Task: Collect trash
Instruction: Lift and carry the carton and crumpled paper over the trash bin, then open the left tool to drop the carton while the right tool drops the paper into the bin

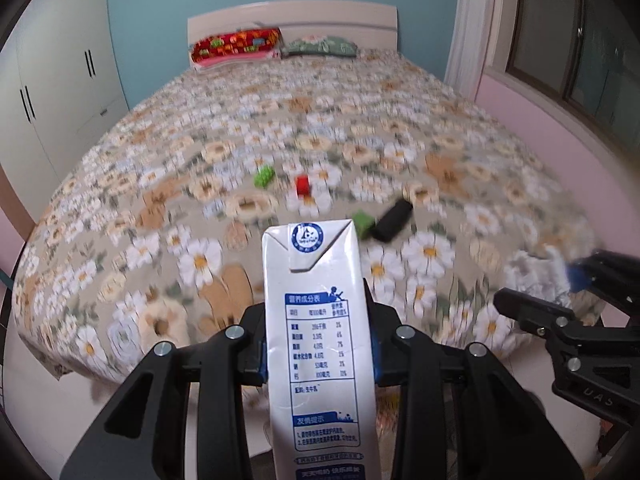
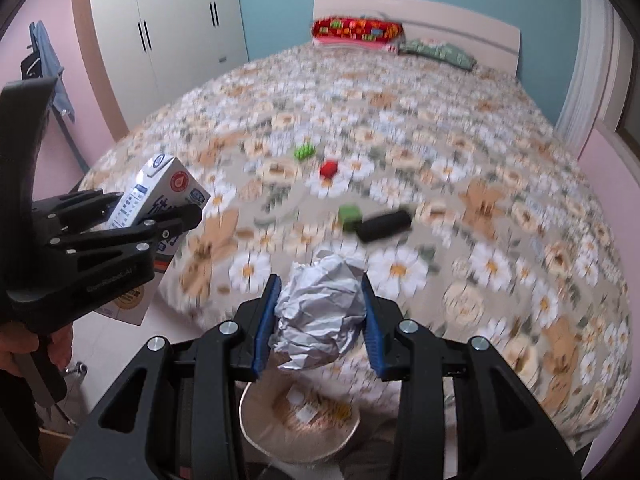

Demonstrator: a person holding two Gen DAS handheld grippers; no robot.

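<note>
Pinching a milk carton (image 1: 320, 320) in the left gripper (image 1: 318, 356) and crumpled paper (image 2: 318, 316) in the right gripper (image 2: 320, 324) above a bin (image 2: 300, 420); neither dropped yet.

A white milk carton (image 1: 320, 344) is clamped upright in the left gripper (image 1: 318, 354). Small blocks (image 1: 303, 186) are scattered far on the floral bed (image 1: 160, 208). The right gripper (image 1: 560, 296) is seen at right.

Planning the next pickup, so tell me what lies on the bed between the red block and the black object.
A dark green block lies between the red block and the black object, right against the latter; the right wrist view shows it best.
</note>
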